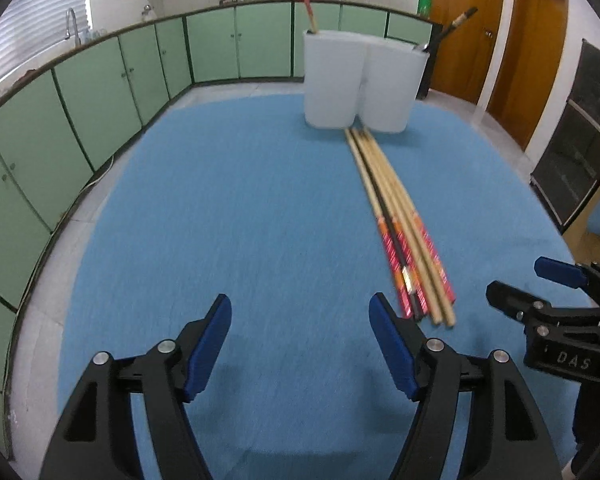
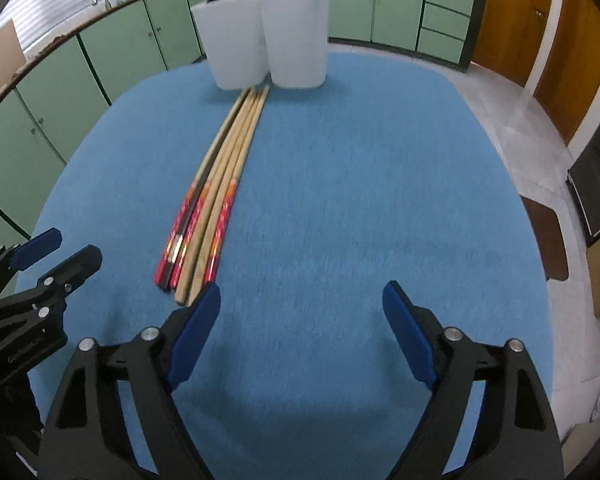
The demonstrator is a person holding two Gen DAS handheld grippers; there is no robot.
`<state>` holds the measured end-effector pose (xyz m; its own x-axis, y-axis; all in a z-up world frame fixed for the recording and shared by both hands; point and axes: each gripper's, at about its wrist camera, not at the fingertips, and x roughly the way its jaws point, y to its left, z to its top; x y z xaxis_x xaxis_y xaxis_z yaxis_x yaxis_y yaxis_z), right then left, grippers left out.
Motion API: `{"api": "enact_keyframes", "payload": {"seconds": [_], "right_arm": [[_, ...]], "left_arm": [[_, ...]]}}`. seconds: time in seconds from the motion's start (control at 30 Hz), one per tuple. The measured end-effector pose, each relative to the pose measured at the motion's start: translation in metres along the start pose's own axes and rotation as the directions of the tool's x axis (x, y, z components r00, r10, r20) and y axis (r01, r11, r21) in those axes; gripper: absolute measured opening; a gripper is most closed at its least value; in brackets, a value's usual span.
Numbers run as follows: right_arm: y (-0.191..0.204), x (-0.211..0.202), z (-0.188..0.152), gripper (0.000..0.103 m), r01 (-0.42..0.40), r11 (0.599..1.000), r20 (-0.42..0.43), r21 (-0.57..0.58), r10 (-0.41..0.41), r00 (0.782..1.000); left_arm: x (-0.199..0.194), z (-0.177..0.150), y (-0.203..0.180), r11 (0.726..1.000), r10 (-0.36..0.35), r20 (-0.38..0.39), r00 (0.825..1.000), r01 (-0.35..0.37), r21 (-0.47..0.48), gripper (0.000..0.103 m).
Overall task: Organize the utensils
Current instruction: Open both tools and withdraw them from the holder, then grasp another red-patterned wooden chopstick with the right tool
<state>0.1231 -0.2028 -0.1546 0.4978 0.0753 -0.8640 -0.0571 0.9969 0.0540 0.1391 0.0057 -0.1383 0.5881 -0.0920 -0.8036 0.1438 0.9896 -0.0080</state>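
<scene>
Several chopsticks (image 1: 396, 216) lie side by side on the blue mat (image 1: 240, 208), some with red patterned ends, one black. They also show in the right wrist view (image 2: 220, 184). Two white holders (image 1: 332, 80) (image 1: 392, 88) stand at the far end; the left one holds a red-ended chopstick (image 1: 306, 0), the right one a black one (image 1: 456, 22). The holders also appear in the right wrist view (image 2: 234, 42) (image 2: 296, 36). My left gripper (image 1: 300, 312) is open and empty, left of the near chopstick ends. My right gripper (image 2: 302, 300) is open and empty, just right of them.
The mat (image 2: 380, 160) covers a table. Green cabinets (image 1: 100, 92) curve along the left and back walls. Wooden doors (image 1: 536, 48) stand at the right. The right gripper shows at the right edge of the left view (image 1: 516, 284). A dark stool (image 2: 548, 236) stands right of the table.
</scene>
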Motion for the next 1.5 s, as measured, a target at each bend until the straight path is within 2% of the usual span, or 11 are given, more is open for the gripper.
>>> {"api": "enact_keyframes", "payload": {"seconds": [0.07,0.2,0.3,0.4,0.53,0.63,0.8,1.17,1.33,1.37,1.5], "right_arm": [[0.002,0.003,-0.001,0.073,-0.016,1.0,-0.006,0.008,0.016,1.0],[0.008,0.006,-0.007,0.059,-0.061,0.998,-0.01,0.009,0.061,0.998],[0.013,0.001,-0.016,0.053,-0.088,0.996,-0.014,-0.003,0.088,0.996],[0.018,0.0,-0.018,0.045,-0.083,0.996,0.001,-0.03,0.083,0.997],[0.016,-0.002,-0.013,0.043,-0.112,0.993,0.012,-0.03,0.113,0.994],[0.016,-0.003,-0.012,0.036,-0.133,0.99,0.041,-0.037,0.134,0.99],[0.024,-0.004,-0.018,0.035,-0.116,0.991,0.087,-0.073,0.122,0.989],[0.032,0.003,-0.013,0.029,-0.09,0.992,0.128,-0.088,0.101,0.987],[0.036,0.005,-0.011,0.017,-0.09,0.993,0.133,-0.08,0.1,0.986],[0.036,0.006,-0.01,0.008,-0.098,0.992,0.131,-0.083,0.109,0.985],[0.035,0.006,-0.01,0.006,-0.11,0.991,0.133,-0.073,0.119,0.984]], "left_arm": [[0.002,-0.003,0.002,1.0,0.011,-0.011,1.0,-0.011,0.001,0.07],[0.006,-0.005,0.006,1.0,0.016,-0.022,1.0,-0.017,-0.007,0.07],[0.008,-0.007,0.007,1.0,0.02,-0.027,0.999,-0.02,-0.006,0.07],[0.011,-0.009,0.008,1.0,0.019,-0.031,0.999,-0.019,-0.009,0.07],[0.008,-0.008,0.011,1.0,-0.001,-0.007,1.0,0.001,-0.023,0.07],[0.007,-0.007,0.012,0.999,-0.009,0.022,1.0,0.01,-0.036,0.07],[0.006,-0.007,0.013,0.998,-0.003,0.071,0.997,0.008,-0.058,0.07],[0.009,-0.01,0.013,0.997,0.011,0.078,0.997,-0.006,-0.072,0.07],[0.009,-0.011,0.013,0.997,0.017,0.084,0.996,-0.01,-0.074,0.07],[0.009,-0.011,0.013,0.997,0.019,0.085,0.996,-0.013,-0.073,0.07],[0.008,-0.011,0.01,0.998,0.017,0.093,0.996,-0.011,-0.064,0.07]]}}
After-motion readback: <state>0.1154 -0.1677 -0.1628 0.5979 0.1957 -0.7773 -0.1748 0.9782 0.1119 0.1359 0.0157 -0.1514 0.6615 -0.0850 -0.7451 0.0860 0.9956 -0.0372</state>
